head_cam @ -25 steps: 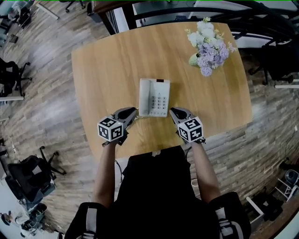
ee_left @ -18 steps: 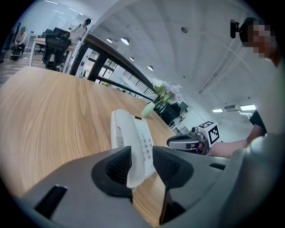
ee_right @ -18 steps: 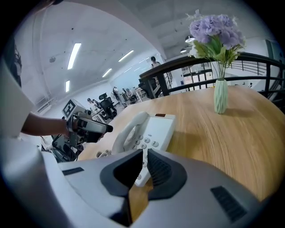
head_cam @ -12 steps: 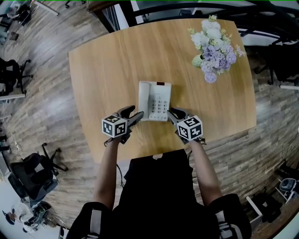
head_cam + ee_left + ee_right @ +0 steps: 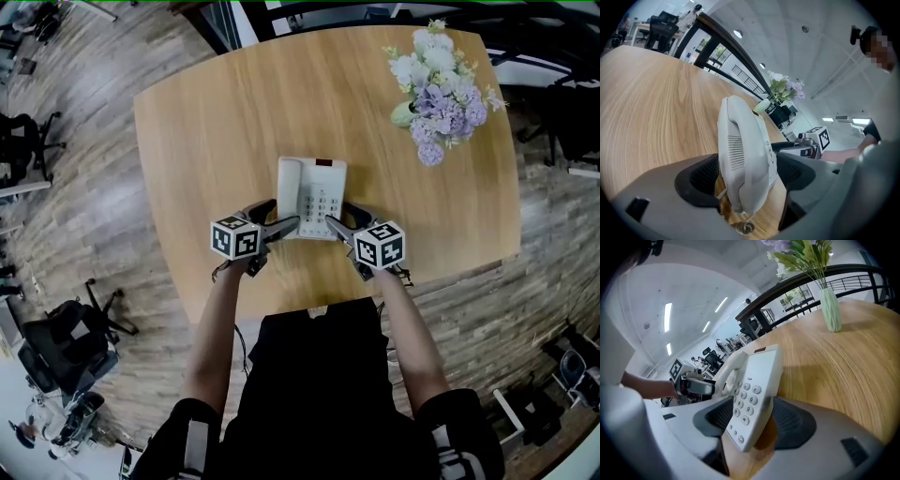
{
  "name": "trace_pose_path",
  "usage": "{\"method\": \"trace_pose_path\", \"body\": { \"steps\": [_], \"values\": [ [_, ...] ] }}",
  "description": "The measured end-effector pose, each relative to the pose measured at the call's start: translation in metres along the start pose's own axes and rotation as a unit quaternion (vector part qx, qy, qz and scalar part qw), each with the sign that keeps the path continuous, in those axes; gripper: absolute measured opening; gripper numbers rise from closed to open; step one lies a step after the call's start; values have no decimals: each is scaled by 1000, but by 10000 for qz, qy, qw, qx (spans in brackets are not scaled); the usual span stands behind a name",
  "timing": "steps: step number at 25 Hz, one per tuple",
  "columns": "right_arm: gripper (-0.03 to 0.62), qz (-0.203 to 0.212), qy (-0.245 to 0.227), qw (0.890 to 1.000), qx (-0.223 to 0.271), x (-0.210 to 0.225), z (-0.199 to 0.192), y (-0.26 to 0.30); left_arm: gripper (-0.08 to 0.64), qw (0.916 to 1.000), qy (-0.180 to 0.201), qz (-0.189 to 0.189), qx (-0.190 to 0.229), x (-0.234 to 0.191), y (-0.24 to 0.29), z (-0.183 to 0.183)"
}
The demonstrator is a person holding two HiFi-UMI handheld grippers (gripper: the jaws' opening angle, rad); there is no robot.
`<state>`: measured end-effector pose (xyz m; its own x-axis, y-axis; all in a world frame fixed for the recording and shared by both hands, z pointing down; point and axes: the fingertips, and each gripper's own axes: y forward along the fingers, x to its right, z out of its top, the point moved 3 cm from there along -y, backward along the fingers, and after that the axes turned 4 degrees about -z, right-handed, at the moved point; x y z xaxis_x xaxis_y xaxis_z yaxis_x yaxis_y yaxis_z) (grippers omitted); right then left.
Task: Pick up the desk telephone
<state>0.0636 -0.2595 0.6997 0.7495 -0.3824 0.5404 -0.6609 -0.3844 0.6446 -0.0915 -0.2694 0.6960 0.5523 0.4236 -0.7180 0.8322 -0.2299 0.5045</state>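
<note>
Wood-floor office | wooden table (image 5: 216,122) | left gripper (image 5: 282,215), right gripper (image 5: 338,216): jaws just opened round telephone (image 5: 312,192)

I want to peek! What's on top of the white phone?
A handset lies along the phone's left side, beside number buttons and a small dark window. What lies under the handset is covered.

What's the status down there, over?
Left gripper, right gripper: jaws just opened, each straddling the white desk telephone, ungripped. Telephone flat on wooden table. Nothing blocking.

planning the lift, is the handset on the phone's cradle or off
On the cradle: the handset lies seated along the left side of the desk telephone.
</note>
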Motion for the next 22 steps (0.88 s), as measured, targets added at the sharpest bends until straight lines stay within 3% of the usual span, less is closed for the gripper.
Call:
{"method": "trace_pose_path", "body": {
  "steps": [13,22],
  "values": [
    [259,0,233,9996,-168,8,-3,23,381,9986,74,-198,-478,-10,23,4],
    [261,225,521,9982,-168,11,-5,27,382,9973,23,-293,-671,-11,25,4]
  ]
}}
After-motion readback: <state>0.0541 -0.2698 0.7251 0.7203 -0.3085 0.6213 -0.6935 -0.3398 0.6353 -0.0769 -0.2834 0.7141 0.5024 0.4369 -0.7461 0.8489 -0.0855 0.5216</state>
